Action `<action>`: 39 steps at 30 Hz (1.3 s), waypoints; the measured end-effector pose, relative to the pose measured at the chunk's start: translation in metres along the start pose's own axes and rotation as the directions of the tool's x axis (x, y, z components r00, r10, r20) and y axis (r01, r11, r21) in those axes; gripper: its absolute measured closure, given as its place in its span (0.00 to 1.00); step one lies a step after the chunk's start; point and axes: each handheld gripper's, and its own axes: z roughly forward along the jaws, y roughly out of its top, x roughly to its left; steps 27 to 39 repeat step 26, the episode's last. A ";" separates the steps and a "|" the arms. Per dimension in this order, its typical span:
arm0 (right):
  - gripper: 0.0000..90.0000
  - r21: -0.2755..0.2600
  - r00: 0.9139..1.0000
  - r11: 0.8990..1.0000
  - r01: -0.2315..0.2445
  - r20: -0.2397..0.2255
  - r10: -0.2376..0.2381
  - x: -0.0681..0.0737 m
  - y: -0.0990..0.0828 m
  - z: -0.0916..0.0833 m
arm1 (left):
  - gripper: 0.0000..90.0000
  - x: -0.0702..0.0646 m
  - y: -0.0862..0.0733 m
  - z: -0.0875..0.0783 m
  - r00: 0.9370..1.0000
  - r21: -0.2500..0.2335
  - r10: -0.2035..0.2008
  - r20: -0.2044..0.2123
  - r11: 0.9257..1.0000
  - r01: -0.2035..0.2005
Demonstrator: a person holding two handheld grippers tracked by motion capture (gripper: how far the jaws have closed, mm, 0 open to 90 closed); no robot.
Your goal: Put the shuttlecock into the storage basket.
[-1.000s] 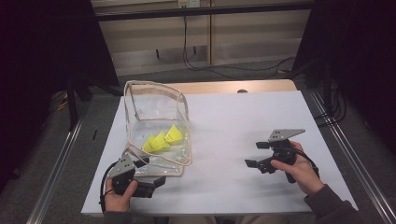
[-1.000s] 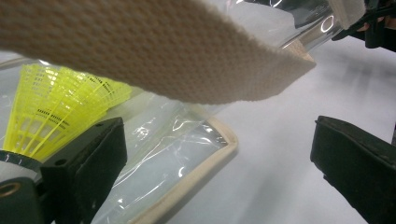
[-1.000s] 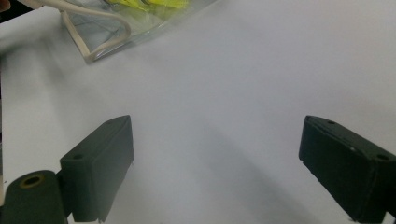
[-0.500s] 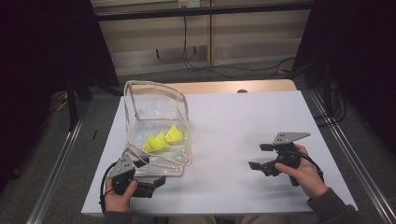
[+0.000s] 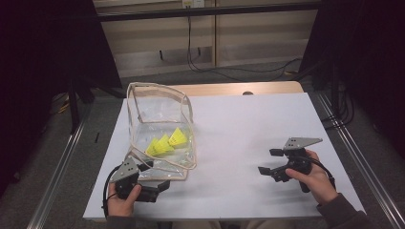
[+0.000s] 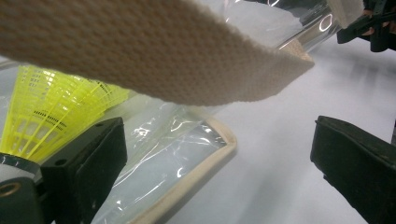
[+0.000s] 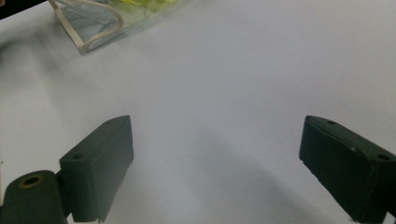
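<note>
The clear bag [image 5: 160, 126] with yellow shuttlecocks [image 5: 166, 143] sits right at the left gripper [image 5: 154, 183], jaws wide, holding nothing. The right gripper [image 5: 267, 162] is far off, wide, empty.

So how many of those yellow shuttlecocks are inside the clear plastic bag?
3 yellow plastic shuttlecocks, clustered inside the clear bag: left, middle, right. More may be hidden behind them.
</note>
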 end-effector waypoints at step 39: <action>0.10 -0.015 1.000 1.000 -0.007 0.017 0.007 -0.006 -0.013 -0.011 | 0.04 0.001 -0.001 0.002 1.000 0.015 0.002 0.001 1.000 -0.002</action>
